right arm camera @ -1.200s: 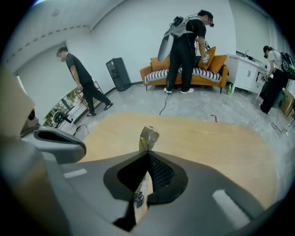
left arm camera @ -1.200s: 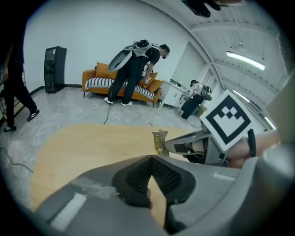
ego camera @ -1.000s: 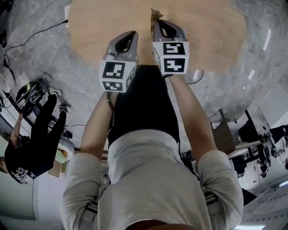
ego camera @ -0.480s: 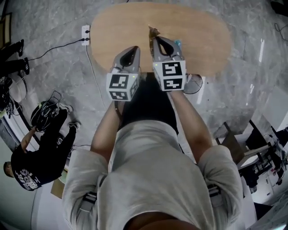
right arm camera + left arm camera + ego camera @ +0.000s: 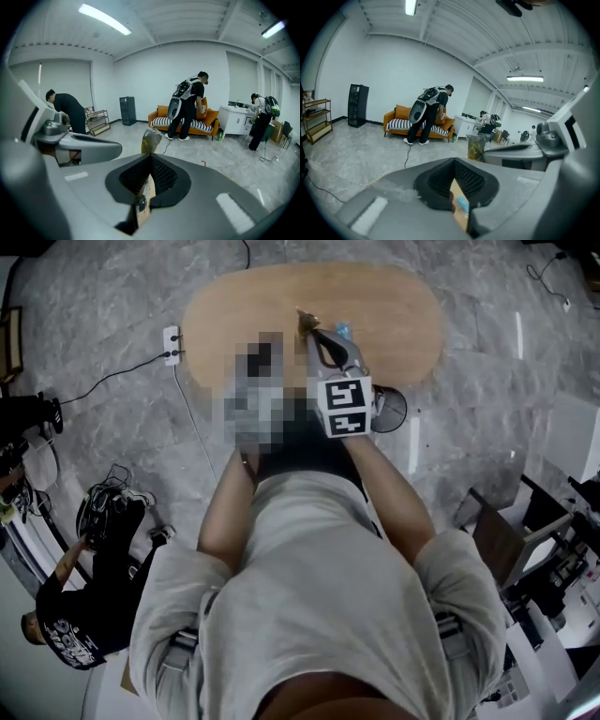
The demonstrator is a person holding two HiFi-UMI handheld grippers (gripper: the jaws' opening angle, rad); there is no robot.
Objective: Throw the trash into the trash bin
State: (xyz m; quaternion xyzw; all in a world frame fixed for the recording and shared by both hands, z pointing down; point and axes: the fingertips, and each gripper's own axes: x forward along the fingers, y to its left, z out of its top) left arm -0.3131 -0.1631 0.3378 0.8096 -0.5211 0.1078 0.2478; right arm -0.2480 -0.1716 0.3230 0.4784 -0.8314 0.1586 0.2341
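A crumpled brown-gold wrapper (image 5: 304, 315) sticks out of my right gripper (image 5: 310, 330), which is shut on it above the oval wooden table (image 5: 403, 306). In the right gripper view the wrapper (image 5: 151, 139) pokes up past the closed jaws of the right gripper (image 5: 150, 159). My left gripper (image 5: 265, 345), under a mosaic patch in the head view, hangs just left of the right one. In its own view the left gripper (image 5: 455, 161) looks shut with nothing in it. A small blue object (image 5: 343, 331) lies on the table. The held wrapper (image 5: 477, 146) shows at the right there.
A dark round object (image 5: 389, 409) stands by the table's near right edge. A power strip (image 5: 172, 343) and cables lie on the marble floor at left. A person in black (image 5: 84, 615) crouches at lower left. An orange sofa (image 5: 187, 123) and people stand across the room.
Both grippers have risen well above the table, which now looks smaller and farther. The right gripper still holds the wrapper. The left gripper stays beside it.
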